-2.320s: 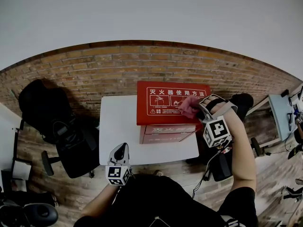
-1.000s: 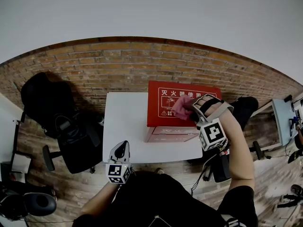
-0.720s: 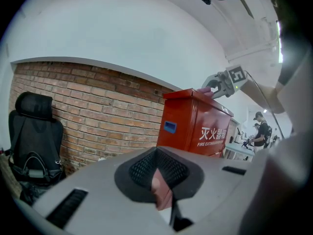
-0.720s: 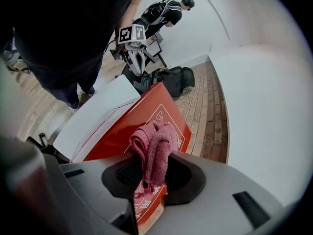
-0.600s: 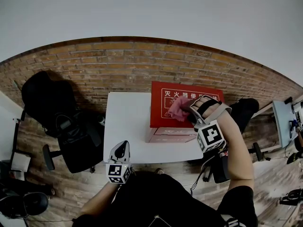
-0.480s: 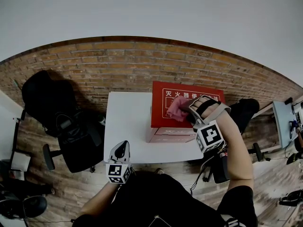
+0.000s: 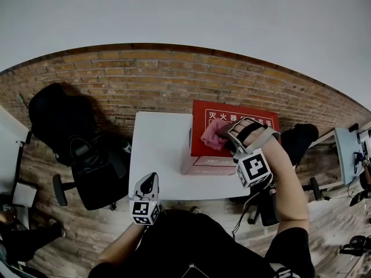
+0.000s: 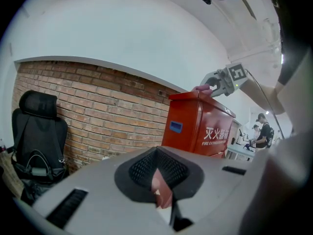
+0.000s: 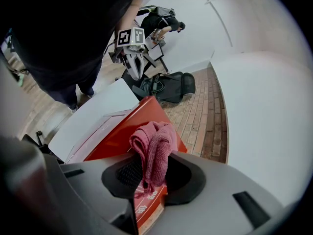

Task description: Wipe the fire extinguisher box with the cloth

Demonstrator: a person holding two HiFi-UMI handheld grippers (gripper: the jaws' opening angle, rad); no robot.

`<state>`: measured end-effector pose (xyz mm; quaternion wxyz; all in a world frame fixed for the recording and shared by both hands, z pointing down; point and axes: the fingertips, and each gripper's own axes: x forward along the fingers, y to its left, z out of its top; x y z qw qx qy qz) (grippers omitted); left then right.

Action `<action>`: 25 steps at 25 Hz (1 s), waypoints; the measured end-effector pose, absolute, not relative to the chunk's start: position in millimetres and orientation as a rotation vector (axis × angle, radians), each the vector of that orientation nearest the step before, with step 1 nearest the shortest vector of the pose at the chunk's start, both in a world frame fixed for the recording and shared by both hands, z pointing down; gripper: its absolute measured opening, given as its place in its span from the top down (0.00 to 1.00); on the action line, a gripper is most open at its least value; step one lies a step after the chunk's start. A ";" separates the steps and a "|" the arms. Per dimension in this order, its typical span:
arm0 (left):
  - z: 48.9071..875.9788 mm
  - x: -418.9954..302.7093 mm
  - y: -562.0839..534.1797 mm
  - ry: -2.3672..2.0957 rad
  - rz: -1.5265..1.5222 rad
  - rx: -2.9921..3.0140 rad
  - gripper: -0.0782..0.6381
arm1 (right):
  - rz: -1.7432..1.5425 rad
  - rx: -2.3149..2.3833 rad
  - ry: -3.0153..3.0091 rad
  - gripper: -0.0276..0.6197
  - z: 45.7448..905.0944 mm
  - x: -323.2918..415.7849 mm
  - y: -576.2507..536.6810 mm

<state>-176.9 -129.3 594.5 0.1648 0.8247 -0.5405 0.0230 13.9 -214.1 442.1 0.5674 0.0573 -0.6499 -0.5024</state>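
The red fire extinguisher box (image 7: pixel 243 126) stands on the right half of a white table (image 7: pixel 156 155). My right gripper (image 7: pixel 225 136) is shut on a bunched pink cloth (image 7: pixel 211 134), which presses on the box's top near its left edge. In the right gripper view the cloth (image 9: pixel 152 146) sticks up from between the jaws of the right gripper (image 9: pixel 149 180), over the red box (image 9: pixel 117 131). My left gripper (image 7: pixel 148 184) hangs shut and holds nothing, at the table's front edge, away from the box. The left gripper view shows the box (image 8: pixel 198 126) from the side.
A black office chair (image 7: pixel 72 146) stands left of the table. A brick wall (image 7: pixel 145 83) runs behind it. A dark bag (image 7: pixel 298 136) lies on the floor to the box's right. A desk (image 7: pixel 346 143) sits at the far right, and a person (image 8: pixel 264 129) stands in the background.
My right gripper has slid the cloth leftward across the box's top, from its right part to near its left edge. The left gripper has stayed put.
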 end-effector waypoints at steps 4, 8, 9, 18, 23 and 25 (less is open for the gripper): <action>595.8 -183.3 -127.4 -1.544 0.060 2.347 0.87 | -1.183 0.129 -1.533 0.79 443.2 2.7 -211.5; 594.2 -189.9 -125.7 -1.545 0.054 2.345 0.87 | -1.200 0.125 -1.528 0.79 441.0 -9.9 -211.0; 594.3 -191.7 -125.3 -1.545 0.054 2.343 0.87 | -1.203 0.122 -1.527 0.79 440.8 -13.0 -210.7; 596.6 -209.7 -120.0 -1.545 0.056 2.333 0.87 | -1.205 0.126 -1.519 0.79 441.4 -33.4 -208.6; 594.1 -217.8 -119.7 -1.539 0.049 2.337 0.87 | -1.197 0.126 -1.530 0.79 440.8 -39.4 -200.0; 594.2 -218.8 -119.0 -1.533 0.048 2.342 0.87 | -1.186 0.123 -1.533 0.79 442.7 -40.0 -195.5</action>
